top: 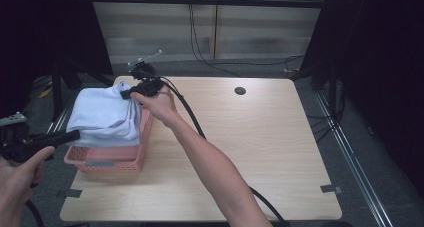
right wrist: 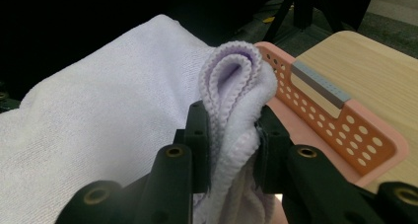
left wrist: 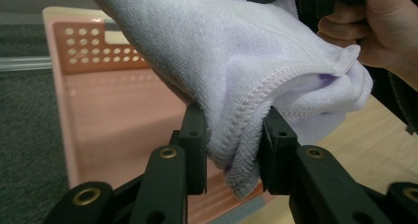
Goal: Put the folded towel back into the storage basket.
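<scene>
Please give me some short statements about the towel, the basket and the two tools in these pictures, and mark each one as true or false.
1. The left tool is shut on the towel. True: a hemmed edge of the towel sits between its jaws.
2. The towel lies flat on the bare table. False: it is held up over the pink basket by both tools.
3. The right tool grips a folded bunch of the towel. True.
4. The basket stands in the middle of the table. False: it stands at the table's left edge.
5. The basket's walls are solid. False: they have rows of round holes.
</scene>
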